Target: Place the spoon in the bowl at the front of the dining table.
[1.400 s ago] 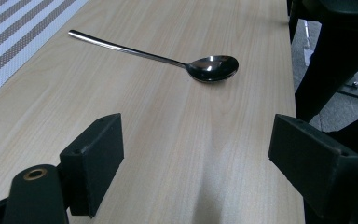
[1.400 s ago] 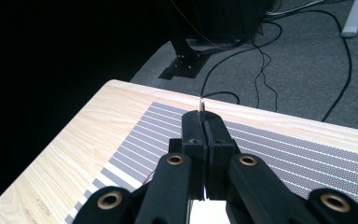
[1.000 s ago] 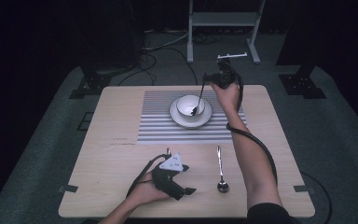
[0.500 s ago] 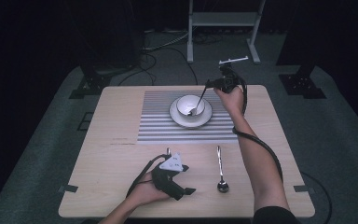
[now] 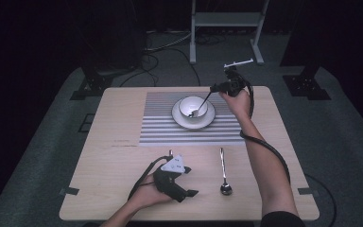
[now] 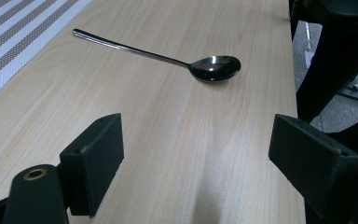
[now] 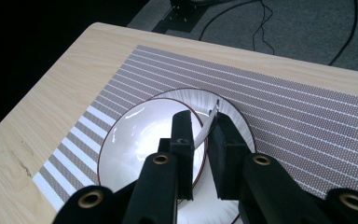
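Spoon in the bowl is what our right gripper is busy with: its scoop end lies inside the white bowl and its handle leans up over the rim toward us, passing between the two black jaws. In the right gripper view the pale handle sits in the narrow gap between the pads, which stand close together but have just been opening, so we judge the clamp is being let go rather than tightened; we cannot tell whether a pad is touching the metal at this instant. The bowl stands on a white plate, and that rests on the striped placemat at the far middle of the wooden table. By our reading the placing of this spoon is all but done, with only the release and the withdrawal of the hand left. A second spoon lies flat on the bare wood near our edge, to the right of our left gripper, well apart from the mat; the left gripper view shows it ahead, untouched, beyond jaws standing wide apart with nothing in them. That gripper rests on the table, so fetching the second spoon looks like work yet to begin. We find no brand, label or readable writing on anything here.
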### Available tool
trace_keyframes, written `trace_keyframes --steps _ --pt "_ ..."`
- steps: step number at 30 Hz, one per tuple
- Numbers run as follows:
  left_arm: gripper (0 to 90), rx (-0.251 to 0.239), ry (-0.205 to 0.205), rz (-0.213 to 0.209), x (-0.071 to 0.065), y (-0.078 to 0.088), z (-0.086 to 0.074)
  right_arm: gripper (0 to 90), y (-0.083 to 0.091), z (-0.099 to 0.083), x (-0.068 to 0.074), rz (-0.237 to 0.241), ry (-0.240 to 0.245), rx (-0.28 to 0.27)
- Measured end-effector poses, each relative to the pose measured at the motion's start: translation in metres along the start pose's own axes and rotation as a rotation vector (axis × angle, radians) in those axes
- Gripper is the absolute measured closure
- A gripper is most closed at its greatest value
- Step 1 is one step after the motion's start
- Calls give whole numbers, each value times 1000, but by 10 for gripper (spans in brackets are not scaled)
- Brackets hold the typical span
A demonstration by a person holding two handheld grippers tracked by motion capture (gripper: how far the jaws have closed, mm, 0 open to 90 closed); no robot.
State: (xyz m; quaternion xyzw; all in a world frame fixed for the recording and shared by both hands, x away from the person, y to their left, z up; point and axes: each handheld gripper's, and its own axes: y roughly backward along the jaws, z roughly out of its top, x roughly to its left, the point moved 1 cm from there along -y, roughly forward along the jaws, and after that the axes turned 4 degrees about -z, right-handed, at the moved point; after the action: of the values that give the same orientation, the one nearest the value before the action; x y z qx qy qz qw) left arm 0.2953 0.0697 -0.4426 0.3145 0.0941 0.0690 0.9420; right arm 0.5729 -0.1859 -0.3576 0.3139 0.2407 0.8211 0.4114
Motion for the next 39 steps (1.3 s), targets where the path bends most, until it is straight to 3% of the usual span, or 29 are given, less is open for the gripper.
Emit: trace_keyframes --steps 9,22,39 --pt "169 -4 3 8 2 1 1 750 2 -5 -4 0 14 25" --pt "169 0 2 11 2 1 0 717 6 -19 -16 15 -13 59" --pt "169 -1 -1 19 3 3 -1 656 8 -29 -15 22 0 125"
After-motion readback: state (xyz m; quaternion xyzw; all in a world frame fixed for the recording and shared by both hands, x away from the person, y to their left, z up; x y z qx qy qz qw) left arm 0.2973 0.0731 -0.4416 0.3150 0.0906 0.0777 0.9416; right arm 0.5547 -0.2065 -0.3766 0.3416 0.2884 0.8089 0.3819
